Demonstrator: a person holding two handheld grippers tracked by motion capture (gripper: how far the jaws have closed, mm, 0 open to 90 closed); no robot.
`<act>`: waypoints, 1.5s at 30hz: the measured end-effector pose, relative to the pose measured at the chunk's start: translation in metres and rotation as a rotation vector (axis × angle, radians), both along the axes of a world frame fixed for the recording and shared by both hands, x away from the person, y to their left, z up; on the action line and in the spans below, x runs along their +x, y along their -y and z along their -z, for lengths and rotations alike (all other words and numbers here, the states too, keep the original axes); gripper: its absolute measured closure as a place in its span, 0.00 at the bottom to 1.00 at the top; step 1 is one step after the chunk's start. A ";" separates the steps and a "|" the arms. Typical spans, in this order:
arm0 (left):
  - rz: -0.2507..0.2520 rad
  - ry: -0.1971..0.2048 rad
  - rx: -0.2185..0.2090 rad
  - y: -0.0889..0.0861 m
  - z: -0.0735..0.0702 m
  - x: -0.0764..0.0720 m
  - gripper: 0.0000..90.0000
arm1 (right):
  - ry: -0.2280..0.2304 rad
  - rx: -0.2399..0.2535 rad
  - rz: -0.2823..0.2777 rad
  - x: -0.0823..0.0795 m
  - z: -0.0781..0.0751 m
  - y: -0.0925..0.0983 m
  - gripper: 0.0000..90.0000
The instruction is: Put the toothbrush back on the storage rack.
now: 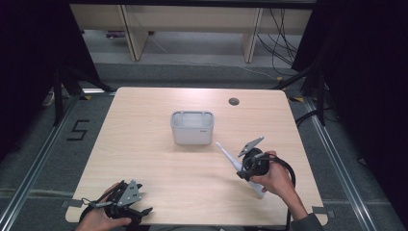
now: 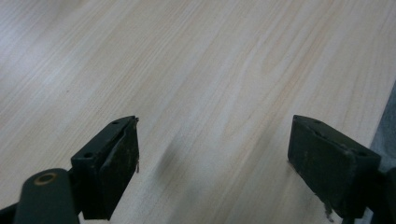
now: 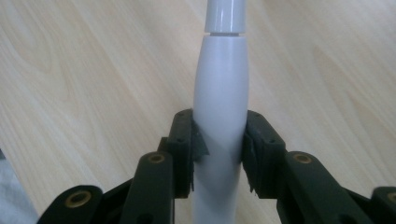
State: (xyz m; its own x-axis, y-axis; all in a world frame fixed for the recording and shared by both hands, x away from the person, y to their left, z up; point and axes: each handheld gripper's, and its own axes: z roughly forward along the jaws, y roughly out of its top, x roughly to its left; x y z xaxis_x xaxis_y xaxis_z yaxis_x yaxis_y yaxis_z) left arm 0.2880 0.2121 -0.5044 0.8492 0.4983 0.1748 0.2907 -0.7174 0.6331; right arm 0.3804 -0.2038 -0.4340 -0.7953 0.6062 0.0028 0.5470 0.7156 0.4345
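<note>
Two black tools work over a pale wood-grain worktop (image 1: 144,144): the left tool (image 1: 126,204), matte and blocky with a grey three-cornered plate on top, sits at the near left edge with its flat, scuffed pads (image 2: 122,161) spread wide above bare laminate. Mid-worktop stands a rounded-cornered, smooth grey plastic holder (image 1: 192,127) with compartments along its rim. To the right, well apart from the holder, the right tool (image 3: 219,154) is clamped on the glossy white, tapering body of an electric toothbrush (image 3: 220,88), whose slim neck slants up-left toward the holder in the high view.
</note>
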 end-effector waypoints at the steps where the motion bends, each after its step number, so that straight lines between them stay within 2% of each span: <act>1: -0.002 0.005 -0.001 0.000 0.000 -0.001 0.18 | 0.008 0.017 0.003 0.000 -0.001 0.002 0.75; 2: -0.003 0.005 0.000 0.000 0.000 0.000 0.18 | 0.014 0.033 0.021 -0.002 -0.001 0.003 0.75; 3: -0.010 0.004 0.001 0.000 0.000 0.000 0.18 | 0.044 0.048 0.012 -0.003 -0.003 0.006 0.75; 4: -0.010 0.004 0.001 0.000 0.000 0.000 0.18 | 0.044 0.048 0.012 -0.003 -0.003 0.006 0.75; 5: -0.004 0.008 0.006 0.000 0.000 0.000 0.18 | 0.070 0.094 0.044 -0.006 -0.005 0.011 0.75; 6: -0.004 0.008 0.006 0.000 0.000 0.000 0.18 | 0.068 0.111 0.046 -0.008 -0.006 0.013 0.75; 7: -0.003 0.004 0.000 0.000 0.000 -0.001 0.18 | 0.084 0.153 0.043 -0.009 -0.007 0.014 0.75; 8: -0.003 0.002 0.001 0.000 0.001 0.000 0.18 | 0.084 0.153 0.043 -0.009 -0.007 0.014 0.75; 10: -0.006 0.003 0.003 0.000 0.001 0.000 0.18 | 0.151 0.208 0.030 -0.009 -0.008 0.021 0.75; 12: -0.005 0.005 0.002 0.000 0.001 0.000 0.18 | 0.151 0.241 0.025 -0.009 -0.011 0.025 0.75; 13: -0.003 0.009 0.013 0.000 0.000 0.000 0.18 | 0.150 0.263 0.079 -0.013 -0.014 0.026 0.75; 14: -0.003 0.009 0.013 0.000 0.000 0.000 0.18 | 0.165 0.277 0.086 -0.012 -0.015 0.028 0.75; 15: -0.004 0.009 0.013 -0.001 0.000 0.001 0.18 | 0.181 0.294 0.068 -0.010 -0.016 0.030 0.75; 16: -0.004 0.009 0.013 -0.001 0.000 0.001 0.18 | 0.181 0.294 0.068 -0.010 -0.016 0.030 0.75; 17: -0.009 0.007 0.000 0.000 0.000 0.000 0.18 | 0.199 0.329 0.089 -0.011 -0.018 0.031 0.75; 18: -0.008 0.010 0.010 -0.001 0.000 0.001 0.18 | 0.227 0.347 0.092 -0.010 -0.019 0.032 0.75; 19: -0.013 0.004 -0.004 0.000 0.001 0.000 0.18 | 0.261 0.358 0.098 -0.009 -0.020 0.034 0.75; 20: -0.008 0.010 0.010 -0.001 0.000 0.001 0.18 | 0.273 0.377 0.100 -0.007 -0.021 0.035 0.75; 21: -0.008 0.010 0.010 -0.001 0.000 0.001 0.18 | 0.277 0.394 0.129 -0.008 -0.020 0.035 0.75; 22: -0.009 0.007 -0.002 0.000 0.000 0.000 0.18 | 0.294 0.394 0.117 -0.007 -0.021 0.036 0.75; 23: -0.010 0.007 -0.003 0.000 0.000 0.000 0.18 | 0.274 0.407 0.134 -0.007 -0.021 0.035 0.75; 25: -0.010 0.011 0.010 -0.001 0.000 0.001 0.18 | 0.310 0.422 0.144 -0.005 -0.021 0.034 0.75; 27: -0.012 0.008 -0.005 0.000 0.000 0.000 0.18 | 0.299 0.438 0.155 -0.004 -0.022 0.034 0.74; 28: -0.011 0.009 -0.004 0.000 0.000 0.000 0.18 | 0.334 0.430 0.140 -0.001 -0.022 0.035 0.75; 29: -0.008 0.013 0.011 -0.001 0.000 0.001 0.18 | 0.329 0.434 0.157 -0.001 -0.022 0.033 0.74; 31: -0.013 0.011 0.003 -0.001 0.000 0.000 0.18 | 0.331 0.444 0.169 0.001 -0.023 0.032 0.75; 32: -0.015 0.007 -0.005 0.000 0.000 0.000 0.18 | 0.344 0.441 0.153 0.004 -0.024 0.033 0.75; 35: -0.012 0.010 -0.006 -0.001 0.000 0.000 0.18 | 0.334 0.457 0.169 0.007 -0.025 0.029 0.74; 37: -0.014 0.012 -0.004 -0.001 -0.001 0.000 0.18 | 0.361 0.468 0.158 0.012 -0.025 0.027 0.74; 38: -0.012 0.011 -0.007 -0.001 -0.001 0.000 0.18 | 0.351 0.466 0.163 0.013 -0.026 0.026 0.74; 41: -0.014 0.011 -0.002 -0.001 0.000 0.000 0.18 | 0.365 0.474 0.164 0.019 -0.028 0.022 0.74; 43: -0.012 0.012 -0.004 -0.001 -0.001 0.000 0.18 | 0.342 0.487 0.180 0.021 -0.029 0.020 0.74; 44: -0.011 0.010 -0.006 -0.001 -0.001 0.000 0.18 | 0.357 0.493 0.177 0.023 -0.029 0.019 0.74; 45: -0.012 0.009 -0.006 -0.001 0.000 0.000 0.18 | 0.349 0.487 0.175 0.025 -0.031 0.018 0.74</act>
